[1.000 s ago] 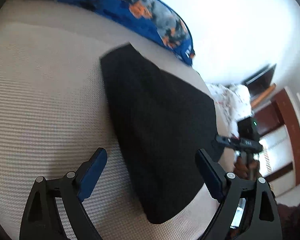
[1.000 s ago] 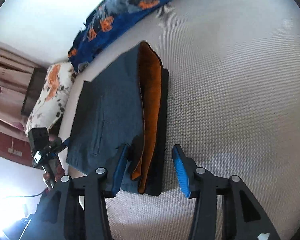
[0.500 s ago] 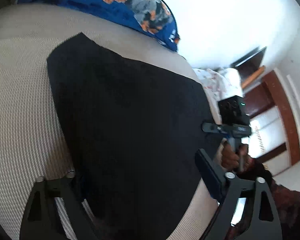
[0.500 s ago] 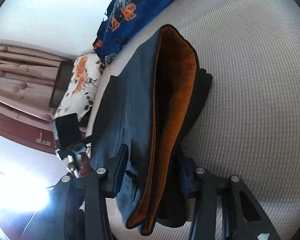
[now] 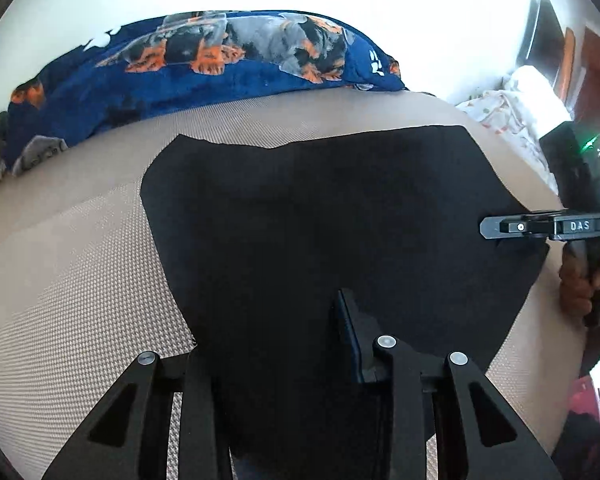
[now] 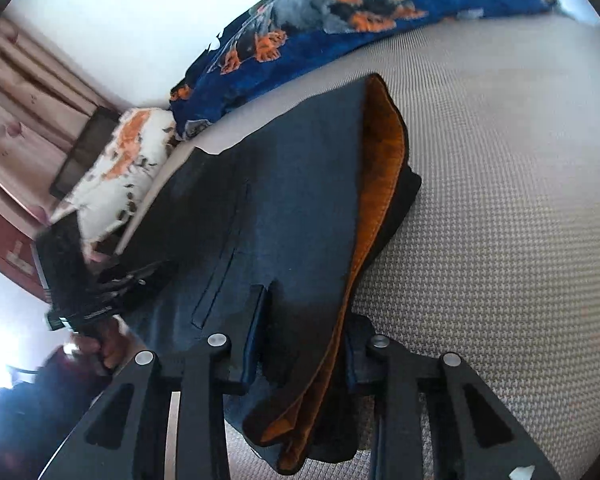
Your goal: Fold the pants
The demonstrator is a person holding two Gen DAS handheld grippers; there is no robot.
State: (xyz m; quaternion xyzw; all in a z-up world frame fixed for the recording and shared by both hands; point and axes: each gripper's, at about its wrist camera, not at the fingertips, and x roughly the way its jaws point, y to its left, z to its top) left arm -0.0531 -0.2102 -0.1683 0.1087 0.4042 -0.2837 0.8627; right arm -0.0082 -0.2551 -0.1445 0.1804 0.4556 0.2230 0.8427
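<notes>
At the bottom of the right wrist view, the right gripper (image 6: 300, 344) is closing on the near end of the pants (image 6: 292, 216); its jaws have just been narrowing, and the dark fabric with its orange lining (image 6: 380, 184) is bunched between them, so it appears to be gripping the edge. At the bottom of the left wrist view, the left gripper (image 5: 268, 344) is likewise narrowing over the pants (image 5: 320, 240), with black cloth filling the gap; one finger is hidden under the fabric, so a firm pinch is likely but not certain. Beyond the jaws, the pants are lying folded in layers on the beige textured bed surface (image 6: 500, 240). Farther off, a blue printed blanket (image 5: 204, 64) is lying along the upper edge and a floral pillow (image 6: 120, 168) at the upper left.

Judged step: both near corners are being seized for a further fold. The next move probably calls for lifting both corners together and carrying them evenly toward the far edge.

Compared with a second earlier, both grippers are sitting closer over the garment, the left one having been wide apart beside it.
</notes>
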